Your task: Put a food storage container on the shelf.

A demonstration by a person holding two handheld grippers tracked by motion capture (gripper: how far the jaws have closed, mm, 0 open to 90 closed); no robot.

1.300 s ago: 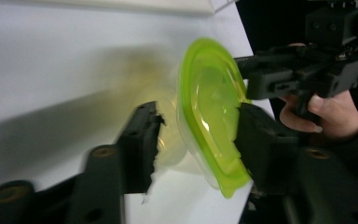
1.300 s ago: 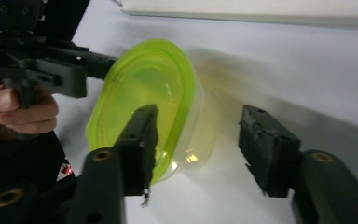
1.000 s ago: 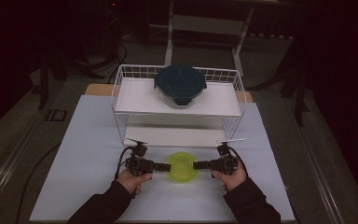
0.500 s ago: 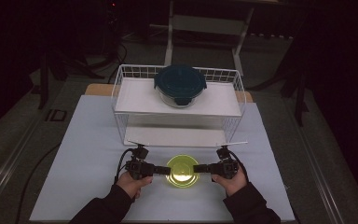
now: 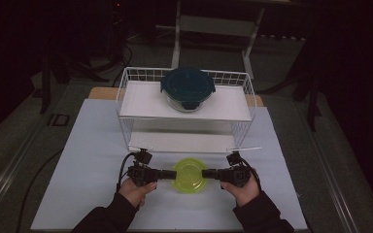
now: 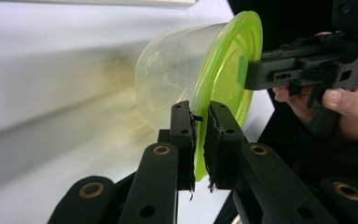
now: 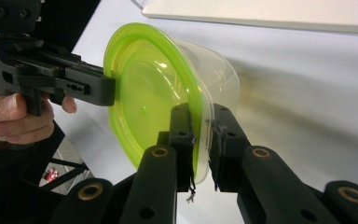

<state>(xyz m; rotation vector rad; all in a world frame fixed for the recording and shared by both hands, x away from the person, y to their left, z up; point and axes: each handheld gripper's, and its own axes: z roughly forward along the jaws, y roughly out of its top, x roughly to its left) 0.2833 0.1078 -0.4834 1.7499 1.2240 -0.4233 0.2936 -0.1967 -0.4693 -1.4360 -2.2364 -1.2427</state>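
Note:
A clear plastic tub with a yellow-green lid (image 5: 190, 175) is at the front middle of the white table cover, held between my two grippers. My left gripper (image 5: 171, 174) is shut on the lid's left rim, and its jaws pinch that green rim (image 6: 200, 140) in the left gripper view. From the other side my right gripper (image 5: 208, 173) is shut on the right rim (image 7: 201, 140). The tub's clear body (image 6: 177, 74) points toward the table. I cannot tell whether it rests on the surface or hangs just above it.
A white wire rack (image 5: 126, 97) with two shelves stands behind the tub. A glass bowl with a dark teal lid (image 5: 188, 88) sits on its top shelf. The white table cover (image 5: 77, 160) spreads to the left and right of my hands.
The tub and both grippers dipped slightly toward me, then came back a little. Both grips on the rim stay the same.

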